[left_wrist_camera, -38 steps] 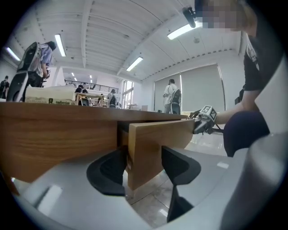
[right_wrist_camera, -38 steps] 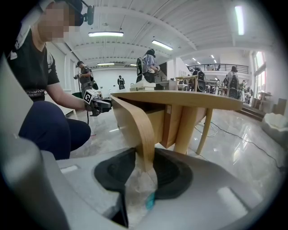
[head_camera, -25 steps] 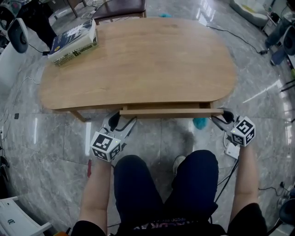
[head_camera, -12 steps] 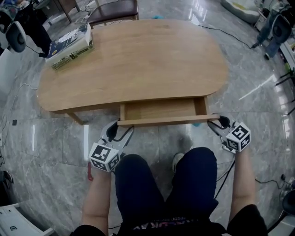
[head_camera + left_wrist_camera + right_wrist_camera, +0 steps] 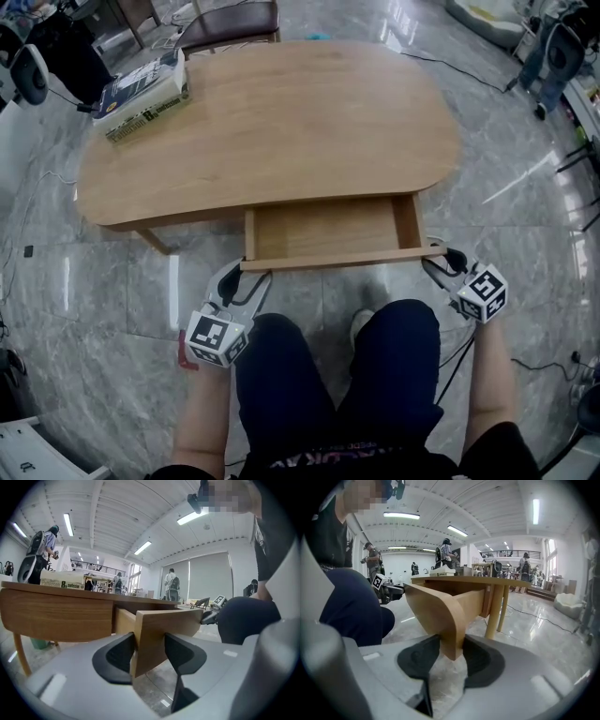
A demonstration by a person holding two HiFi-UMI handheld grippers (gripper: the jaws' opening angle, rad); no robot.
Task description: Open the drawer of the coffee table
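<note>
The oval wooden coffee table [image 5: 281, 122] has its drawer [image 5: 323, 230] pulled well out towards me; the drawer's inside looks empty. My left gripper [image 5: 246, 279] is at the left end of the drawer front [image 5: 337, 258]. In the left gripper view its jaws are closing, and the pads of the left gripper [image 5: 149, 644] lie against both faces of the drawer front [image 5: 164, 625]. My right gripper [image 5: 441, 258] is at the right end. In the right gripper view the right gripper [image 5: 451, 646] is shut on the rounded end of the drawer front [image 5: 436, 606].
A stack of books [image 5: 145, 89] lies on the table's far left corner. A chair [image 5: 230, 19] stands behind the table. The person's knees [image 5: 337, 375] are just in front of the drawer. A table leg [image 5: 497, 606] stands right of the drawer. The marble floor has cables [image 5: 469, 70].
The drawer has slid from almost closed to well out towards me. Both grippers moved back towards me with its front panel.
</note>
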